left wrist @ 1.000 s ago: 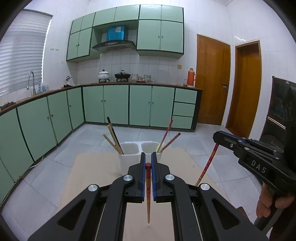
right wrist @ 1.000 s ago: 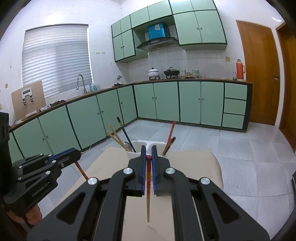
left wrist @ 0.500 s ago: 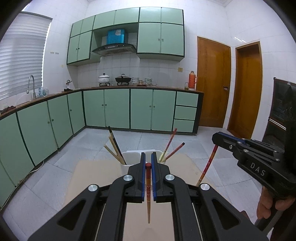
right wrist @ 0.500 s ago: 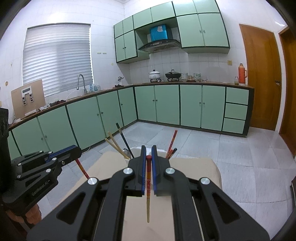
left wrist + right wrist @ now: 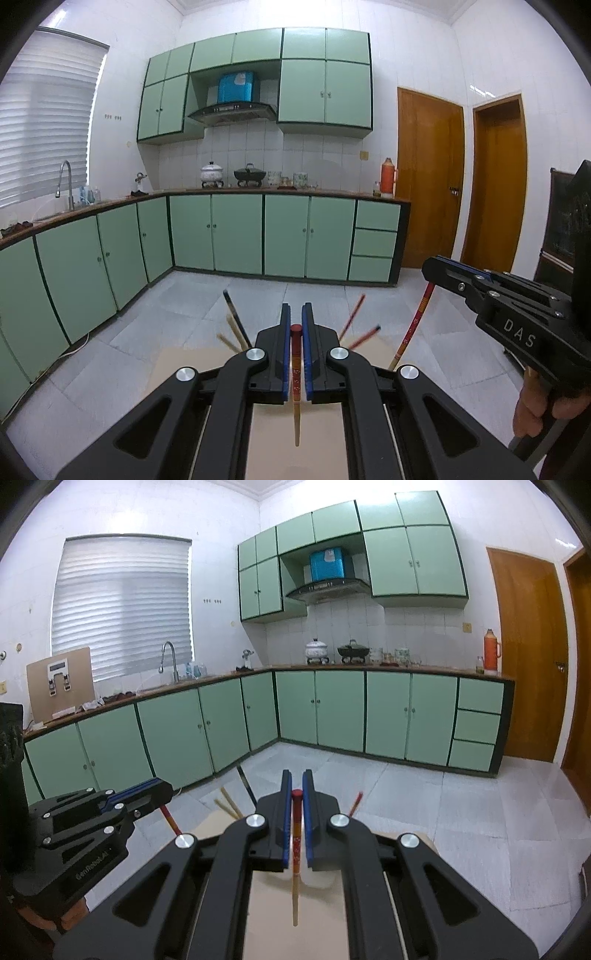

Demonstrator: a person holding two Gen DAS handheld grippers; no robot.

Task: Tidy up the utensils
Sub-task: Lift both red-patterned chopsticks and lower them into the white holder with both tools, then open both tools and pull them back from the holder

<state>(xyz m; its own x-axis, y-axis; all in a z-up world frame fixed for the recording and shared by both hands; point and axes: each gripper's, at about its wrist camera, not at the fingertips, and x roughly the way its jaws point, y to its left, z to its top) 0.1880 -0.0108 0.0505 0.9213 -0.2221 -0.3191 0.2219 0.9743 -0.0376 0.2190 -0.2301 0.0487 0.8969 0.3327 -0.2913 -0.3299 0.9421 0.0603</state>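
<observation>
My left gripper point(image 5: 296, 317) is shut on a red-topped chopstick point(image 5: 296, 384) that hangs down between its jaws over the beige table point(image 5: 295, 454). My right gripper point(image 5: 296, 784) is shut on a matching red-topped chopstick point(image 5: 295, 864). Each gripper shows in the other's view: the right one point(image 5: 436, 266) at the right with its chopstick point(image 5: 412, 326), the left one point(image 5: 162, 788) at the left. The white utensil holder is mostly hidden behind my jaws; only chopstick ends stick up, dark and wooden ones point(image 5: 232, 325) left, red ones point(image 5: 356, 325) right.
Green kitchen cabinets point(image 5: 258, 232) line the far wall and the left side, with a grey tiled floor point(image 5: 184, 325) between them and the table. Two wooden doors point(image 5: 428, 181) stand at the right.
Both grippers have risen and tilted up with their chopsticks. The utensil holder has dropped behind the jaws, leaving only the chopstick ends in view.
</observation>
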